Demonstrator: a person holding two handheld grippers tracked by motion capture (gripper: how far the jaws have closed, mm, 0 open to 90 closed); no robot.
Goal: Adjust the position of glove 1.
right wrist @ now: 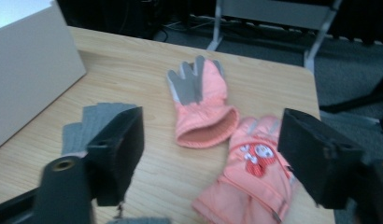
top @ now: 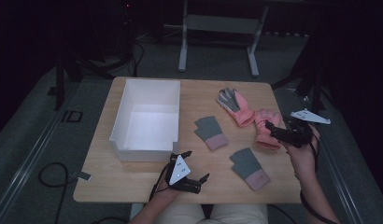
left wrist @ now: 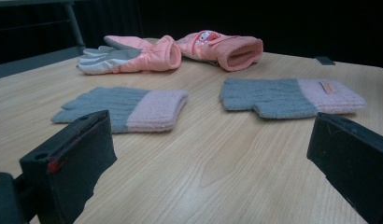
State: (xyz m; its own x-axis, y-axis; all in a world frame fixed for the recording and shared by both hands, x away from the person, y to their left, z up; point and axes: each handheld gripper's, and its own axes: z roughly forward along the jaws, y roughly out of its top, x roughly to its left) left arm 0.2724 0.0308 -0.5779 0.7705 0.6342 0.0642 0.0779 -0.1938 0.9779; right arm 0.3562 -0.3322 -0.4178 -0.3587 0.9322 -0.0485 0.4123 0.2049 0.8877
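Note:
Two grey knit gloves with pink cuffs lie mid-table, one (top: 210, 132) near the box and one (top: 249, 168) closer to me. Two pink padded gloves lie at the right: one palm-up with a grey palm (top: 235, 107), the other (top: 266, 128) showing a cartoon face (right wrist: 252, 156). My left gripper (top: 195, 165) rests low near the table's front edge, open, its jaws framing both knit gloves (left wrist: 124, 109) (left wrist: 292, 95) from a distance. My right gripper (top: 272, 131) hovers open just above the cartoon-face glove (right wrist: 250, 182), with the grey-palmed glove (right wrist: 199, 102) ahead of it.
An empty white box (top: 147, 116) with tall walls stands on the left half of the wooden table (top: 133, 179). A metal table frame (top: 217, 28) stands on the dark floor beyond. The table's right edge is close to my right hand.

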